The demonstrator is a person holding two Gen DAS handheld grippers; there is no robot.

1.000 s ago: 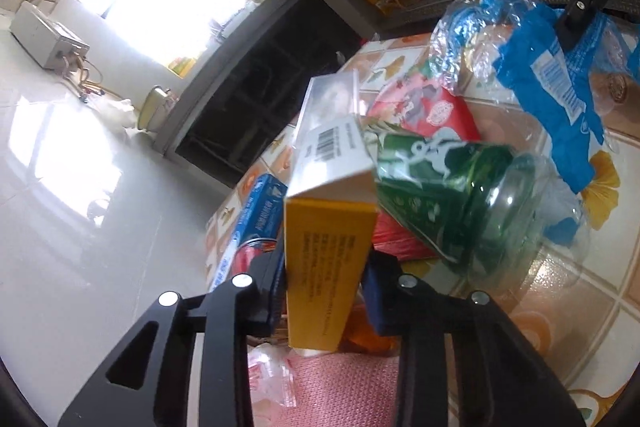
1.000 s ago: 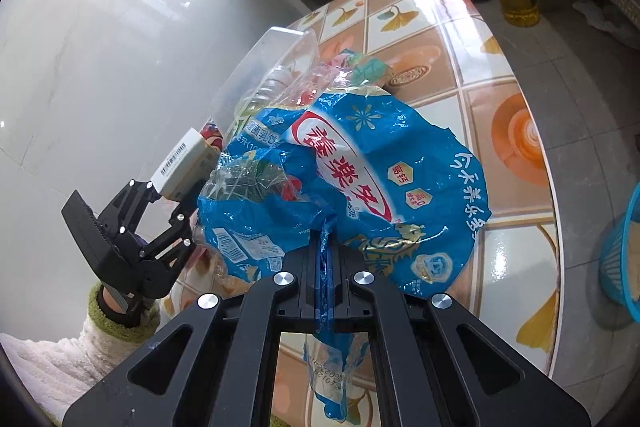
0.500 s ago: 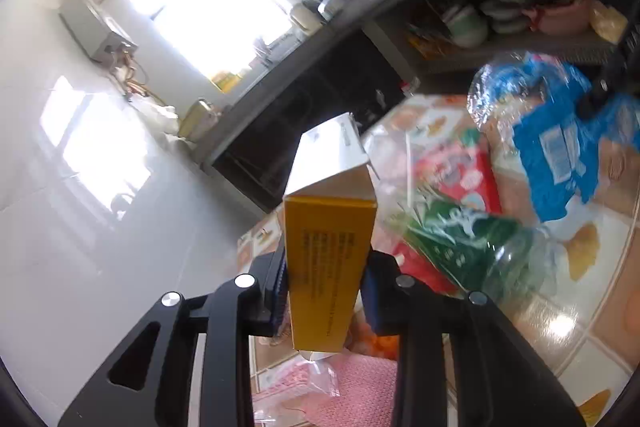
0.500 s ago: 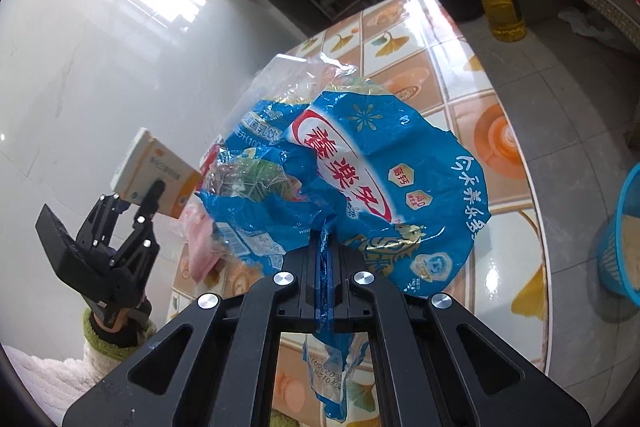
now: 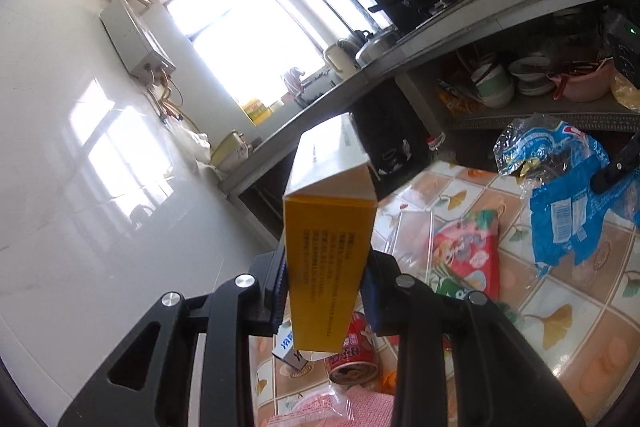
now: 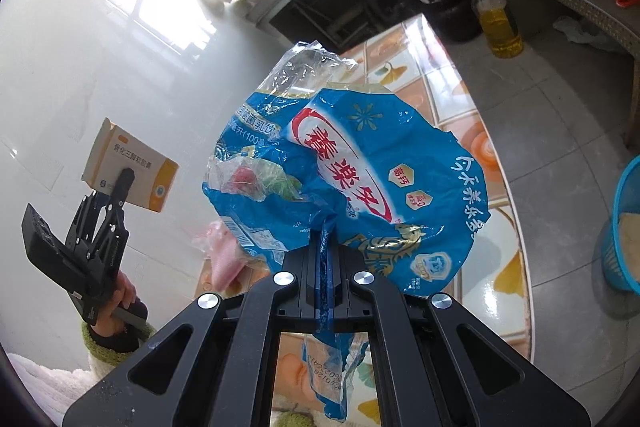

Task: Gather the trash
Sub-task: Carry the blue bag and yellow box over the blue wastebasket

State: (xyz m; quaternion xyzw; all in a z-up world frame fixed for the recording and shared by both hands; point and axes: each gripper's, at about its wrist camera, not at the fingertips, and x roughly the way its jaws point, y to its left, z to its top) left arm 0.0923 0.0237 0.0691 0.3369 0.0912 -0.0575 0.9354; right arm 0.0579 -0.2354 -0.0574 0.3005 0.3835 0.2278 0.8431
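Note:
My left gripper (image 5: 326, 279) is shut on a yellow and white cardboard box (image 5: 328, 247), held up well above the tiled table (image 5: 592, 355). The same box (image 6: 128, 167) shows at the left of the right wrist view, clamped in the left gripper (image 6: 124, 183) by a person's hand. My right gripper (image 6: 326, 251) is shut on a crumpled blue plastic bag (image 6: 360, 179) that hangs in the air over the table (image 6: 480, 155). From the left wrist view the blue bag (image 5: 568, 211) appears at the right.
On the table lie a red snack packet (image 5: 472, 251), a red can (image 5: 354, 355), a pink wrapper (image 5: 320, 407) and clear plastic. A blue basket (image 6: 624, 227) stands on the floor at right. An oil bottle (image 6: 498, 23) and a dark bin (image 6: 448, 11) stand beyond the table.
The left gripper has risen with the box, off the table's litter, and tipped up toward the window and counter. The right gripper has lifted the blue bag slightly and moved sideways.

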